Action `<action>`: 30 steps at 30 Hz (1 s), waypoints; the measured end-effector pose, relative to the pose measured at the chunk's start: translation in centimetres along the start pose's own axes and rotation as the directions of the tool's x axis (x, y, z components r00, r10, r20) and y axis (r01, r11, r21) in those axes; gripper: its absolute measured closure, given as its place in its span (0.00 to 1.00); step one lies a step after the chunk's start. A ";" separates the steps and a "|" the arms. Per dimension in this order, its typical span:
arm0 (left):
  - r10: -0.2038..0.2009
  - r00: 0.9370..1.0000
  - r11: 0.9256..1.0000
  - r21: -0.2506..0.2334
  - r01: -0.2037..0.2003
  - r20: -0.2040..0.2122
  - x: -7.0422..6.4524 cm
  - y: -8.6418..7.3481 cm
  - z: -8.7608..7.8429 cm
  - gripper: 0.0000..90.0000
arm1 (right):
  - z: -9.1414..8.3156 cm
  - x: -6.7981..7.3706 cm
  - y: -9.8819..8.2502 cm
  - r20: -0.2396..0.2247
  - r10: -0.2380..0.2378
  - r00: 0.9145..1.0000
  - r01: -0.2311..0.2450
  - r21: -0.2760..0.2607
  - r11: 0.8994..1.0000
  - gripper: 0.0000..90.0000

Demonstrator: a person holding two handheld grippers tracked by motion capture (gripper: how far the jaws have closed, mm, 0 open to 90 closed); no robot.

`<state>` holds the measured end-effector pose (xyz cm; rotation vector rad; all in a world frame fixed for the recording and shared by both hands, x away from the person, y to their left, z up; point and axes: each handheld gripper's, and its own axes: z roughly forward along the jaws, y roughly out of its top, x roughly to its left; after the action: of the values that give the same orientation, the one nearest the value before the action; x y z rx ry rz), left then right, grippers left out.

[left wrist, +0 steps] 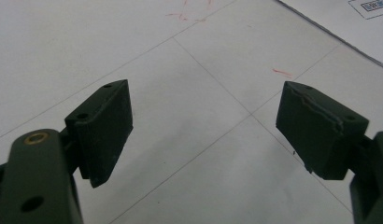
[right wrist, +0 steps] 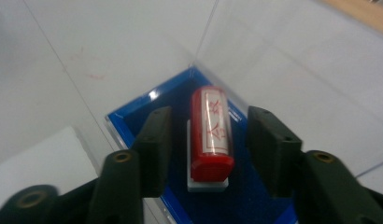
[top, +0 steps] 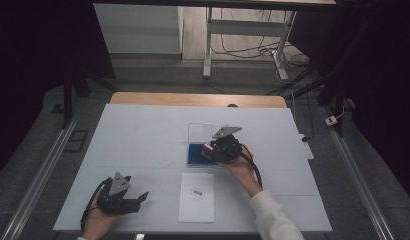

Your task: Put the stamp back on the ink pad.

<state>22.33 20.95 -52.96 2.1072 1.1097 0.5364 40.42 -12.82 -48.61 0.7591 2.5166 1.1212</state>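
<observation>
- right gripper point(right wrist: 206, 140) is seen mid-frame w/ jaws apart, straddling the red stamp point(right wrist: 210, 133), not clamped yet
- stamp is laid in the blue tray point(right wrist: 133, 116), prob. lined up for a pinch; clear lid point(right wrist: 283, 70) behind limits room
- left gripper point(left wrist: 203, 126) is held wide open, parked lower left over bare table point(left wrist: 87, 46)
- paper sheet point(top: 196, 197) is left free at bottom center

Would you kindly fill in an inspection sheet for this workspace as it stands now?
Surface: white table cover with faint red marks.
Job's things: red stamp lying in a blue-lined clear case, lid open; white paper sheet with a small label, near the front edge.
Clutter: nothing seen.
Grippers: left tongs open, nothing between the jaws, above bare cover; right tongs open, jaws either side of the stamp, not touching.
Cables: black cable trailing from the right tongs; loose wires on the floor beyond.
Surroundings: white desk frame behind the table.
</observation>
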 end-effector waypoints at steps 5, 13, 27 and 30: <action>-0.004 1.000 1.000 -0.004 0.004 0.002 0.2 -0.1 -0.1 0.21 | -2.8 -0.2 -0.3 0.011 0.037 0.999 -0.036 -0.088 0.995 0.43; 0.000 1.000 1.000 -0.020 0.001 0.005 0.2 0.1 -0.3 0.21 | -7.6 -0.3 -3.3 0.036 0.048 0.998 -0.043 -0.122 0.992 0.44; 0.003 1.000 1.000 -0.025 -0.002 0.020 0.4 0.1 -0.3 0.21 | -13.7 -0.4 -11.6 0.097 0.113 0.989 -0.102 -0.109 0.989 0.44; 0.000 1.000 1.000 -0.027 0.000 0.018 0.3 0.2 -0.3 0.21 | -14.7 -0.3 -13.3 0.109 0.113 0.988 -0.103 -0.093 0.990 0.44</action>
<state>22.40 21.24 -52.63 2.0845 1.0863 0.5284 29.44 -29.25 -48.92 0.9186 2.3411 1.1784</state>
